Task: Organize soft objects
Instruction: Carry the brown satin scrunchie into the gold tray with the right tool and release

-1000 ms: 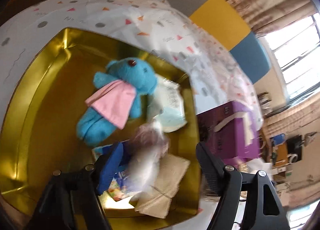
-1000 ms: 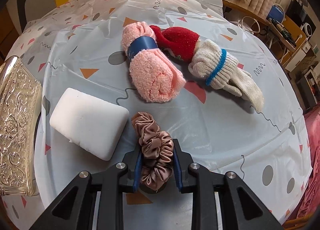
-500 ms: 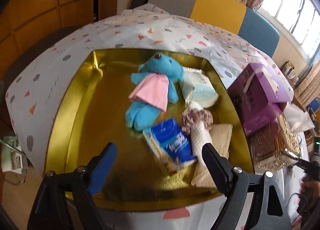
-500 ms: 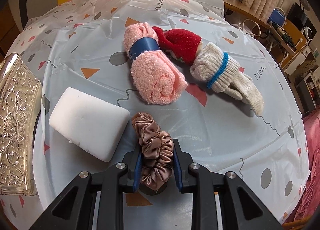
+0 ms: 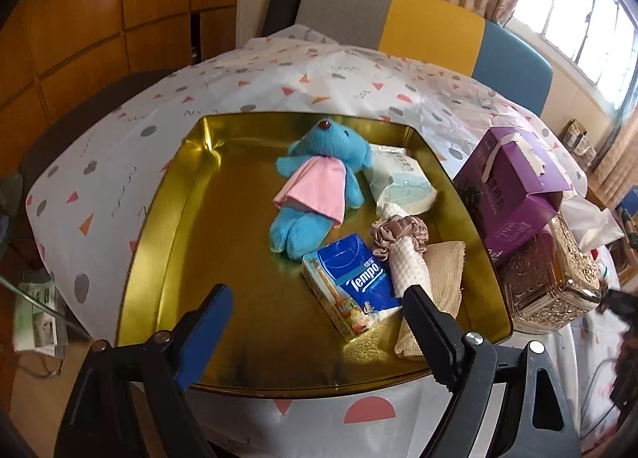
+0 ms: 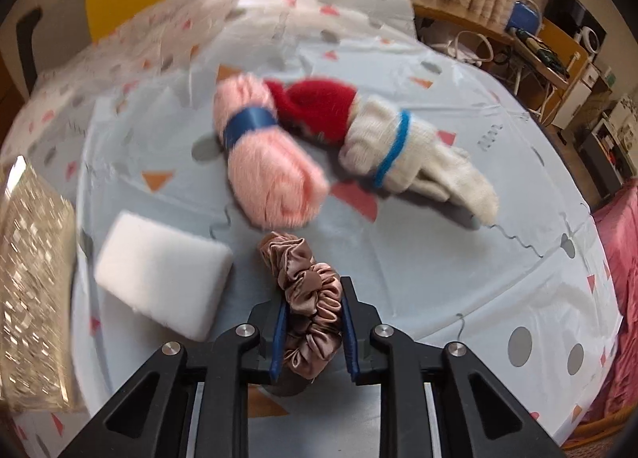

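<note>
My left gripper stands open over the near part of the gold tray, nothing between its fingers. In the tray lie a blue plush toy, a wipes pack, a Tempo tissue pack, a beige pouch and a white rolled cloth ringed by a brown scrunchie. My right gripper is shut on a second brown satin scrunchie, its jaws still closing tighter. Beyond it on the table lie a pink rolled towel, a red sock, a white glove and a white sponge.
A purple box and an ornate gold tissue box stand right of the tray; the same gold box is at the left edge of the right wrist view. A patterned cloth covers the table, and chairs stand behind it.
The left gripper opened wider, pulled back and rolled level, leaving the white roll with its scrunchie in the tray. The right gripper rose slightly with its scrunchie pinched tighter.
</note>
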`<action>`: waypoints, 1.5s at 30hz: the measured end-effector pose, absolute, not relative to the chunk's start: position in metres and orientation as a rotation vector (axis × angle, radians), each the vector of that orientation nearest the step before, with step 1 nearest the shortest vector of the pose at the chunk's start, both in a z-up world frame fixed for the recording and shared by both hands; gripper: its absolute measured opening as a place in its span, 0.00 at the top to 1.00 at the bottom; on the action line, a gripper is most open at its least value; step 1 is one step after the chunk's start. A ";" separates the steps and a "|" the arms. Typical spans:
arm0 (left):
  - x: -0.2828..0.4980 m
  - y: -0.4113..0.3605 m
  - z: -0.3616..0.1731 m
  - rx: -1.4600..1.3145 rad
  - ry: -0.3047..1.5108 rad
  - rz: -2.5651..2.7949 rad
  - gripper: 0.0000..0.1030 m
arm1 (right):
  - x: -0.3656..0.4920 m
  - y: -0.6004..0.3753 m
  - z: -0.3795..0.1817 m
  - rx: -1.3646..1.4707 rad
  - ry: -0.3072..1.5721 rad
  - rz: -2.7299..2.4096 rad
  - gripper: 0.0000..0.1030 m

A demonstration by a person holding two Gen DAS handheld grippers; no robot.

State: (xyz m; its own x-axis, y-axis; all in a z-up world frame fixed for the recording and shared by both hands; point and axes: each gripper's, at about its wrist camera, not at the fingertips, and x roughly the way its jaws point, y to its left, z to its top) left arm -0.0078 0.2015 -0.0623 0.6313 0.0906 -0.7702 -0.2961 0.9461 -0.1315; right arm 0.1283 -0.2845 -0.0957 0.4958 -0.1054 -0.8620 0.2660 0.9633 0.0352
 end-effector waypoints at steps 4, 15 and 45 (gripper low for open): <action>-0.012 0.207 -0.055 -0.269 0.835 0.226 0.01 | 0.120 -0.279 -0.073 0.219 0.931 -0.132 0.79; -0.017 0.221 -0.048 -0.272 0.798 0.285 0.00 | 0.067 -0.160 0.037 0.117 0.690 0.377 0.79; -0.035 0.232 -0.041 -0.246 0.769 0.333 0.00 | 0.056 0.018 -0.027 0.022 0.964 0.852 0.42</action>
